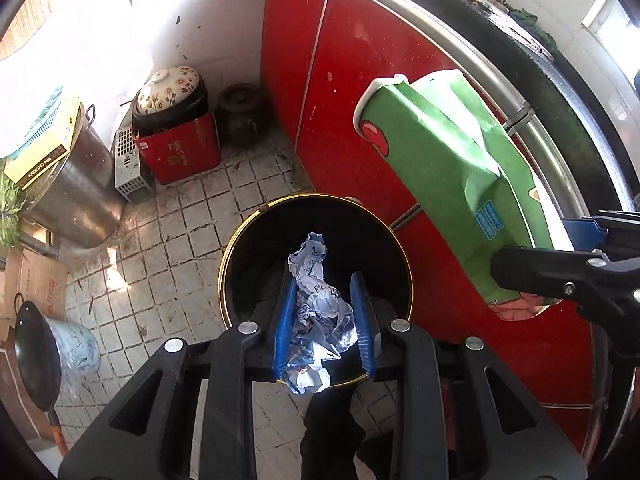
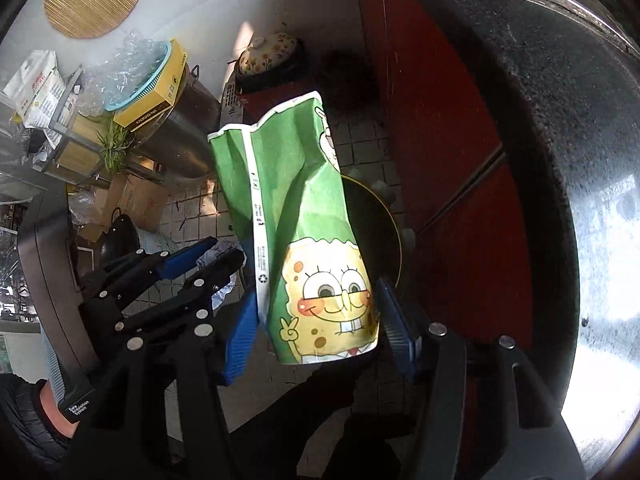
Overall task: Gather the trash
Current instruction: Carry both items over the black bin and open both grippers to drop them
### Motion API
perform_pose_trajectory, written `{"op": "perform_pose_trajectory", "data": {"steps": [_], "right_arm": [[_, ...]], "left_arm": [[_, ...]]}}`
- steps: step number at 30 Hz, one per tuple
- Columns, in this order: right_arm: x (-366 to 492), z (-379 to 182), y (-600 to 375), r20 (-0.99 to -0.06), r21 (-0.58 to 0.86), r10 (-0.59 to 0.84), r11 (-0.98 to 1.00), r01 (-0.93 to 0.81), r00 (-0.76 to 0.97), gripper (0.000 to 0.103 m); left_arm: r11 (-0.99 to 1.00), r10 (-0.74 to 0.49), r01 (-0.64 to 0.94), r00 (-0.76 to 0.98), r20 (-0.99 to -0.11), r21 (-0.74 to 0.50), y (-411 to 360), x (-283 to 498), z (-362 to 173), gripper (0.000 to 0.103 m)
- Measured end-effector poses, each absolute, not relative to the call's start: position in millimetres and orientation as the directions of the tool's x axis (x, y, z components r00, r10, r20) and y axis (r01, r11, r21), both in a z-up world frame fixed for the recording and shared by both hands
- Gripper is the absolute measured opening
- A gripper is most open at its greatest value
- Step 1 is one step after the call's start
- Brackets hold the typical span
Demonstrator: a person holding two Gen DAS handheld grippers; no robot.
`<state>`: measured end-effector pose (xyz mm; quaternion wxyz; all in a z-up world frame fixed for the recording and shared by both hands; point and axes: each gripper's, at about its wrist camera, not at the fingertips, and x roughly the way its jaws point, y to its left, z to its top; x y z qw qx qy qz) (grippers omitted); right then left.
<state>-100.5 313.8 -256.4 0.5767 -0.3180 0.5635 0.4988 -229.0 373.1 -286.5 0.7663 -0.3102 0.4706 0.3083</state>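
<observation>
The red glossy cabinet front point(image 1: 360, 92) runs along the right of the scene, and the round black waste bin with a gold rim point(image 1: 316, 264) stands on the grey tiled floor point(image 1: 180, 240) just beside it. A bump from either tool could knock the bin against the cabinet or tip it.

The crumpled green paper bag with a yellow cartoon face point(image 2: 312, 232) is the larger piece of trash. The right gripper point(image 2: 316, 328) holds it about half open, blue pads pressed on the printed lower end, and the long free end juts out toward the bin. In the left wrist view the bag hangs to the right of the bin mouth and reaches over the cabinet front, not over the opening. Let go from there, I judge, it would catch the rim or fall between bin and cabinet. Its length could also bridge the rim and stay perched.

The crumpled white paper wad with blue print point(image 1: 316, 316) sits between the blue pads of the left gripper point(image 1: 324, 324), which is closed narrowly on it, directly above the near half of the bin mouth. Part of the wad bulges below the pads. It may cling to a ribbed pad on release, or drop on the near rim and roll onto the floor.
</observation>
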Motion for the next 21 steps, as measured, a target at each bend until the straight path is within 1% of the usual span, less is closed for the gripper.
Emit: {"op": "perform_pose_trajectory", "data": {"steps": [3,4,5,6,7,9,15,21], "right_arm": [[-100,-255,319,-0.964,0.208,0.222,0.303,-0.93,-0.143,0.059],[-100,-254,320,-0.964,0.209,0.221,0.302,-0.93,-0.145,0.061],[-100,-254,322,-0.965,0.21,0.219,0.302,-0.93,-0.147,0.072],[-101,-253,323,-0.964,0.212,0.222,0.303,-0.929,-0.147,0.079],[-101,-251,323,-0.962,0.213,0.229,0.303,-0.929,-0.146,0.086],[-100,-247,323,-0.959,0.222,0.237,0.302,-0.927,-0.153,0.086],[-101,-235,318,-0.953,0.238,0.257,0.298,-0.925,-0.162,0.086],[-100,-215,307,-0.943,0.249,0.292,0.304,-0.92,-0.159,0.086]], "left_arm": [[0.615,0.171,-0.764,0.371,-0.913,-0.195,376,-230,-292,0.027],[0.614,0.164,-0.763,0.373,-0.913,-0.201,377,-231,-293,0.029],[0.614,0.159,-0.762,0.374,-0.914,-0.205,376,-231,-293,0.046],[0.614,0.16,-0.764,0.365,-0.917,-0.197,377,-232,-293,0.078],[0.612,0.181,-0.771,0.354,-0.918,-0.177,376,-234,-291,0.088],[0.615,0.216,-0.772,0.361,-0.907,-0.16,374,-238,-286,0.09],[0.587,0.208,-0.792,0.344,-0.916,-0.165,377,-252,-282,0.09],[0.599,0.236,-0.789,0.336,-0.912,-0.136,372,-256,-266,0.09]]}}
